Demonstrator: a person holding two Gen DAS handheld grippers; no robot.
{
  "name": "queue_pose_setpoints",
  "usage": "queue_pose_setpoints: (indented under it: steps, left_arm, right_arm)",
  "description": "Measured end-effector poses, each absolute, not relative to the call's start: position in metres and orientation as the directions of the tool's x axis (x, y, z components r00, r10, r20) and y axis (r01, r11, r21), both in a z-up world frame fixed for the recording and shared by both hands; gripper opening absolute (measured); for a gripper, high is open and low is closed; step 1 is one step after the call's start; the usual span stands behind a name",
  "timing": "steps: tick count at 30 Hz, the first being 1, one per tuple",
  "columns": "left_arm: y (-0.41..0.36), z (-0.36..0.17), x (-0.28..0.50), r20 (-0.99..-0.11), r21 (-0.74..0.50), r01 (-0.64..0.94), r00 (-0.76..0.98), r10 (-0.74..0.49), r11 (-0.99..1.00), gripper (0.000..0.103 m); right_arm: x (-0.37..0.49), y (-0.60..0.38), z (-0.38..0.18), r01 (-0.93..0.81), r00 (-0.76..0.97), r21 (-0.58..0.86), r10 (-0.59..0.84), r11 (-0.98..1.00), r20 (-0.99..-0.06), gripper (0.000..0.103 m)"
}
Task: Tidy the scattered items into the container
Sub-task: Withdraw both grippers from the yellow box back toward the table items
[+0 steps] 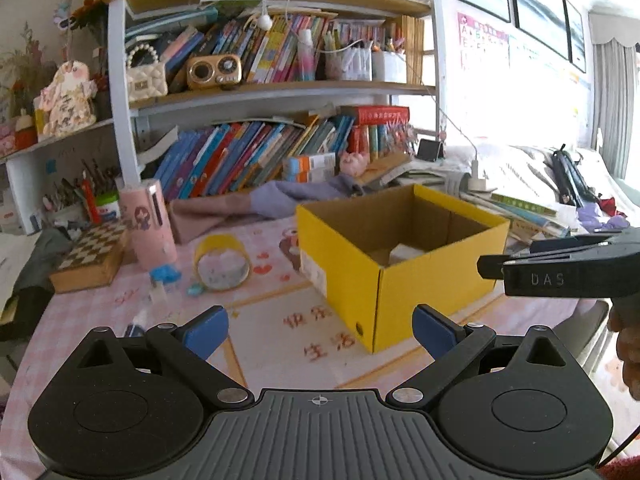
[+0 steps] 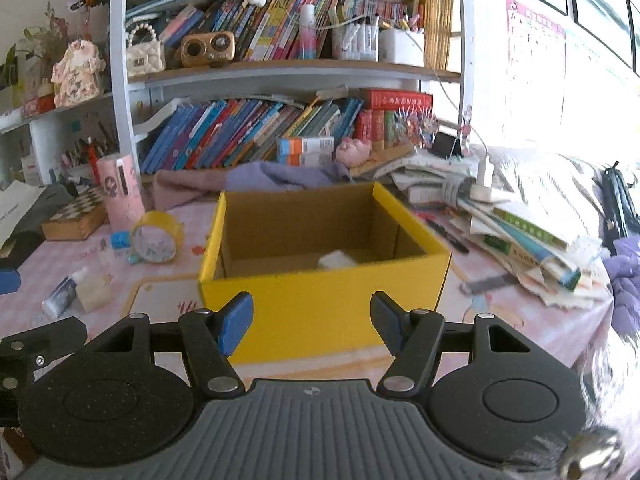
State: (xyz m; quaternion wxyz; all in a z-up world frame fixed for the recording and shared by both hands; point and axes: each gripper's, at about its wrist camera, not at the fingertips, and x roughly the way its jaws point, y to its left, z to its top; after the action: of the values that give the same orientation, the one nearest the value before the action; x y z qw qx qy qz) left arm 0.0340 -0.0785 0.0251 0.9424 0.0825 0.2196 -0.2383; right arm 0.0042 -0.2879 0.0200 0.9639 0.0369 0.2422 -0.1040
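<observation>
Left tool (image 1: 320, 326): released, blue pads spread wide, nothing between them, held above the pink checked worktop (image 1: 280, 344).

Right tool (image 2: 312, 320): released, pads apart, nothing held, directly before the near wall of the yellow box (image 2: 320, 304).

Yellow box: open-topped, ahead and right of the left tool; one white item (image 2: 336, 259) lies on its floor.

Yellow tape roll (image 1: 221, 262): on its side, ahead-left of the left tool, left of the box.

Small bottle (image 2: 64, 292) and pale block (image 2: 93, 295): lying just beside each other, far left of the right tool.

Blue-capped piece (image 1: 165, 274): just left of the tape roll.

Pink cylinder (image 1: 149, 224) and chequered case (image 1: 93, 256): behind the tape roll.
</observation>
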Motion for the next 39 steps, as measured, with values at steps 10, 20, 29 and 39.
queue_pose_setpoints:
  steps: [10, 20, 29, 39]
  left_arm:
    - [-0.057, 0.014, 0.015, -0.466, 0.061, 0.443, 0.805, -0.367, 0.894, 0.1]
    - [-0.027, 0.01, 0.017, -0.476, 0.058, 0.348, 0.833, -0.281, 0.936, 0.1]
    - [-0.005, 0.01, 0.017, -0.477, 0.078, 0.312, 0.846, -0.24, 0.947, 0.1]
    - [0.025, 0.007, 0.016, -0.489, 0.108, 0.241, 0.857, -0.16, 0.964, 0.1]
  right_arm:
    - [0.005, -0.256, 0.005, 0.192, 0.831, 0.009, -0.158, 0.981, -0.533, 0.063]
    - [0.027, -0.22, -0.001, 0.081, 0.823, 0.0, -0.067, 0.997, -0.565, 0.063]
    - [0.039, -0.191, 0.0, 0.002, 0.825, -0.007, -0.006, 1.0, -0.565, 0.063]
    - [0.043, -0.16, 0.008, -0.074, 0.838, -0.026, 0.048, 0.997, -0.544, 0.063]
